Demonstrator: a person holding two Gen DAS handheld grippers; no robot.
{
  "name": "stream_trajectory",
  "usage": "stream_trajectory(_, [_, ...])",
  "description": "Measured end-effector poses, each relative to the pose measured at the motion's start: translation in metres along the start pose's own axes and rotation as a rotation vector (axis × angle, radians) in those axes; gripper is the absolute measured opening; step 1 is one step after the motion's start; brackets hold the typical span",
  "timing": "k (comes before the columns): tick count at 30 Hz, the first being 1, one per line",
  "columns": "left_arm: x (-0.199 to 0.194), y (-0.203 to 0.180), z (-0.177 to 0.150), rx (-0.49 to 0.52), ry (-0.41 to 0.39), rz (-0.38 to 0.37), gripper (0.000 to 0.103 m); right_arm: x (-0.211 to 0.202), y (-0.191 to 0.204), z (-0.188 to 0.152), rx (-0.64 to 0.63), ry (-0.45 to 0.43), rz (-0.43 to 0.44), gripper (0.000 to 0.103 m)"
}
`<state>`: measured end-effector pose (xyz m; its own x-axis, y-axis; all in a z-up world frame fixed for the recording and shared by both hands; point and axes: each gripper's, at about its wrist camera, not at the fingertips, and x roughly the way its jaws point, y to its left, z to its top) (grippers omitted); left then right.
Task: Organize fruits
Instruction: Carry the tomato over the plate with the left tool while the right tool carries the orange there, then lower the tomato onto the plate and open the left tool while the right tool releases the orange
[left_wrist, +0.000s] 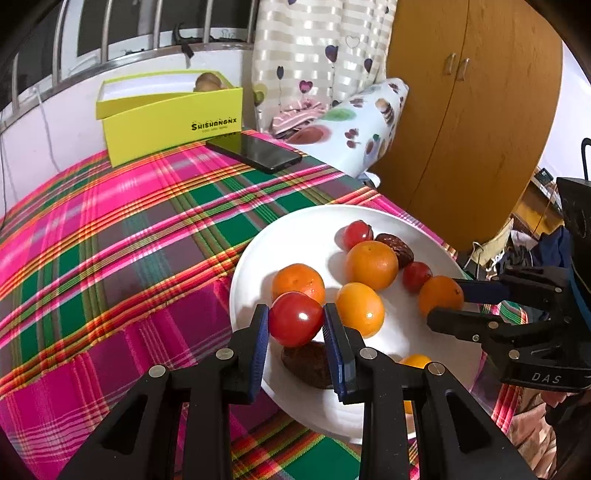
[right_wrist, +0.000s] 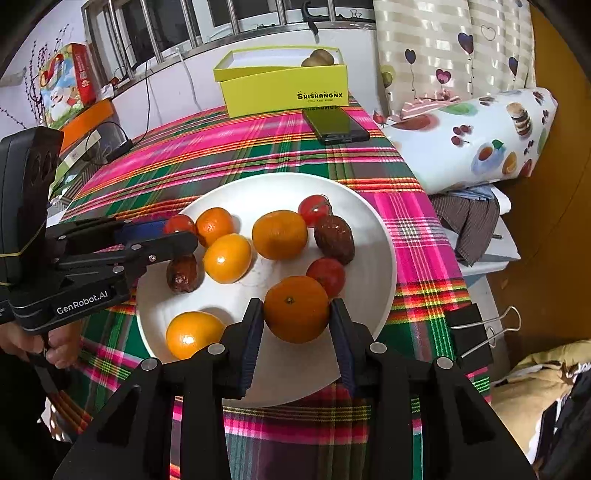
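A white plate (left_wrist: 258, 258) (right_wrist: 373, 236) on the plaid table holds several oranges, red tomatoes and brown dates. My left gripper (left_wrist: 295, 317) (right_wrist: 177, 230) is shut on a red tomato (left_wrist: 294, 319) (right_wrist: 178, 223) just above the plate's left side, over a brown date (left_wrist: 308, 363). My right gripper (right_wrist: 296, 314) (left_wrist: 445, 299) is shut on an orange (right_wrist: 296, 309) (left_wrist: 440, 294) at the plate's right front. A yellow-green box (left_wrist: 170, 114) (right_wrist: 284, 85) stands open at the table's far end with brown kiwis (right_wrist: 319, 58) inside.
A black phone (left_wrist: 255, 150) (right_wrist: 334, 124) lies in front of the box. A rolled fruit-print cloth (right_wrist: 476, 140) lies off the table's right edge. A binder clip (right_wrist: 476, 332) grips the tablecloth edge. A wooden cabinet (left_wrist: 469, 110) stands right.
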<state>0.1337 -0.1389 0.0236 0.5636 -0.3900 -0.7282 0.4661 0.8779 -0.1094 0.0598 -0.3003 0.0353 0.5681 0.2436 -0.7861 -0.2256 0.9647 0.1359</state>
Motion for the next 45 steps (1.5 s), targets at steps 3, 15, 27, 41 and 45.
stream_trajectory(3, [0.004, 0.001, 0.002, -0.001, 0.007, -0.001, 0.039, 0.001, -0.001, 0.001, 0.003, 0.000, -0.001, 0.038])
stream_trajectory(15, [0.018, -0.001, 0.003, 0.011, 0.027, -0.008, 0.039, 0.005, -0.004, 0.002, 0.009, 0.001, 0.000, 0.038])
stream_trajectory(27, [0.019, -0.002, 0.003, 0.012, 0.027, -0.008, 0.040, 0.009, -0.002, 0.002, 0.007, 0.001, 0.006, 0.038])
stream_trajectory(41, [0.004, -0.003, 0.000, 0.002, 0.001, -0.011, 0.043, -0.002, 0.001, 0.002, -0.003, -0.022, -0.011, 0.038])
stream_trajectory(45, [-0.005, -0.005, -0.001, 0.001, -0.009, -0.010, 0.044, -0.007, 0.003, 0.002, -0.007, -0.029, -0.013, 0.038])
